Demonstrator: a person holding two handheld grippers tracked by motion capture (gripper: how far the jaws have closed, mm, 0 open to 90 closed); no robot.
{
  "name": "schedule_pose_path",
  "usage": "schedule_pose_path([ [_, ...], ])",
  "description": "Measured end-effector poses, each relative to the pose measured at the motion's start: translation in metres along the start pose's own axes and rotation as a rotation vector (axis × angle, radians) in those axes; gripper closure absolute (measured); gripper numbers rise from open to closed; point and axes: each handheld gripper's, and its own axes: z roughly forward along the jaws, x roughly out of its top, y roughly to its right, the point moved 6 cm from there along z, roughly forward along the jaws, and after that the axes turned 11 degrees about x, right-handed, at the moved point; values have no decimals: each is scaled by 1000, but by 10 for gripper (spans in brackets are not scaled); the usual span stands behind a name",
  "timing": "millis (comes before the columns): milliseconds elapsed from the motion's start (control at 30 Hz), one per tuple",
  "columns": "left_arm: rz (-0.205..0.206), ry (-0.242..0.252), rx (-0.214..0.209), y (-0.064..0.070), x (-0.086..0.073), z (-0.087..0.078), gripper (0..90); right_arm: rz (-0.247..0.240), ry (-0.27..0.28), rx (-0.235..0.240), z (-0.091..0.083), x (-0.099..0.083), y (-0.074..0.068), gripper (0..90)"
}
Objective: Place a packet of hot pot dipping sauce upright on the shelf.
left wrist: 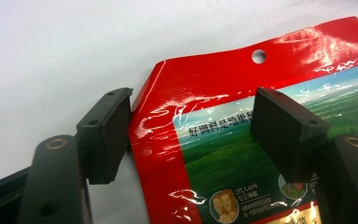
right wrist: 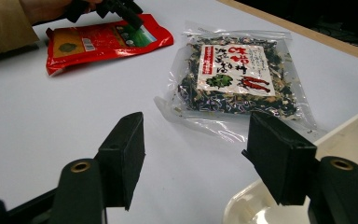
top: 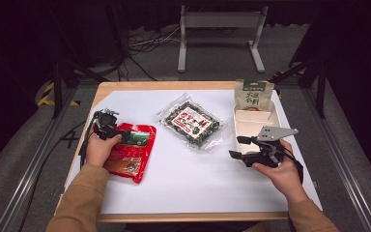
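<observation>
The left gripper (left wrist: 193,135) stands open astride the top left corner of the red pouch (left wrist: 242,140), which lies flat at the table's left. The pouch looks light, limp and glossy, likely slippery; its flat sealed top edge by the hang hole (left wrist: 258,56) seems the surest hold. Rightward lie the clear packet (top: 190,121), then the right gripper (top: 237,147), open by the tray (top: 251,126).

A glossy red packet (top: 129,151), showing a green field picture, is lying flat at the frame's left.

Lab (aluminium frame (top: 34,159), floor cables (top: 145,41)).
</observation>
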Motion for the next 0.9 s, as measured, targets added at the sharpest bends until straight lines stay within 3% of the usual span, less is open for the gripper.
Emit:
schedule_pose_path([
  [367,-3,20,30,0,-2,-1,438,-4,-6,9,4,0,-1,363],
  [433,7,27,16,4,-2,-3,526,-4,-5,9,4,1,-1,362],
  [533,70,31,14,16,-1,-6,793,-3,-4,8,3,1,-1,362],
  [600,84,26,22,17,0,-6,818,-4,-4,8,3,1,-1,361],
  [800,26,22,-48,11,-1,-5,840,0,3,3,-1,0,0,361],
  [900,10,18,-64,10,0,-7,851,3,4,-1,-2,0,1,370],
])
